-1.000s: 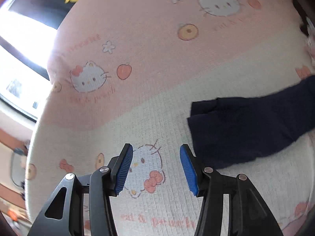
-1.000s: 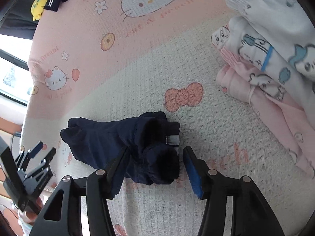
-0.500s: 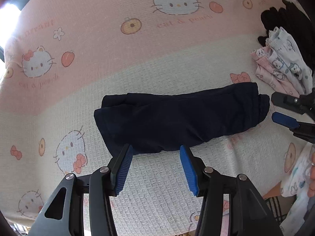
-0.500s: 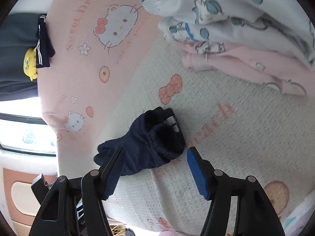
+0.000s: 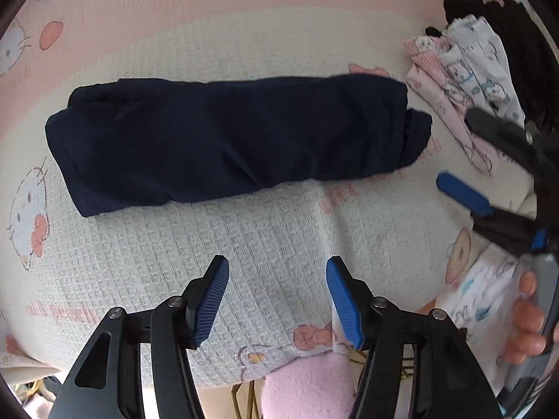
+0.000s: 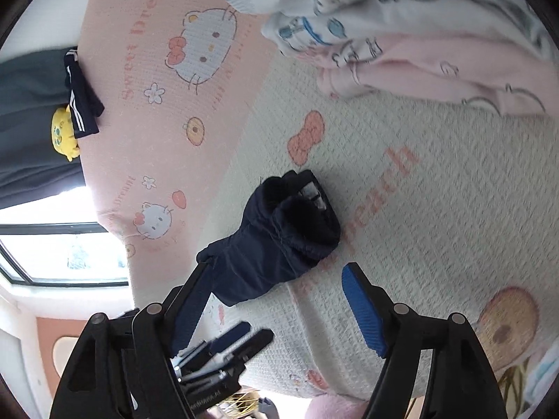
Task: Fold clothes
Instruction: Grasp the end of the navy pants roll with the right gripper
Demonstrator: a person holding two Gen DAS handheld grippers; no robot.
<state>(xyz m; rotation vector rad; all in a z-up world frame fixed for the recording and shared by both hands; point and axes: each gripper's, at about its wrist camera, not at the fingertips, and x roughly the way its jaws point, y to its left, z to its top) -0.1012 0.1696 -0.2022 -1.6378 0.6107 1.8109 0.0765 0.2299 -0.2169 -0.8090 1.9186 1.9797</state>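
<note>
A dark navy garment [image 5: 237, 136] lies folded into a long strip across the Hello Kitty blanket [image 5: 279, 227]. My left gripper [image 5: 276, 286] is open and hangs over bare blanket, well short of the strip's near edge. My right gripper [image 5: 464, 160] is open too, just off the strip's bunched waistband end, with a hand [image 5: 524, 317] on its handle. In the right wrist view the same navy garment [image 6: 279, 244] runs away from its waistband end, and the right gripper [image 6: 276, 279] holds nothing. The left gripper [image 6: 241, 338] shows below it.
A pile of folded white and pink clothes [image 5: 461, 80] [image 6: 419, 35] sits to the right of the strip, with a black garment [image 5: 517, 35] behind it. Something pink and fluffy [image 5: 307, 384] lies below the blanket's near edge. A window [image 6: 63, 251] and a yellow toy [image 6: 63, 132] are far left.
Both grippers have drawn back from the navy garment. The left view has swung right, so the whole strip now shows. The right gripper has left the waistband end it was straddling.
</note>
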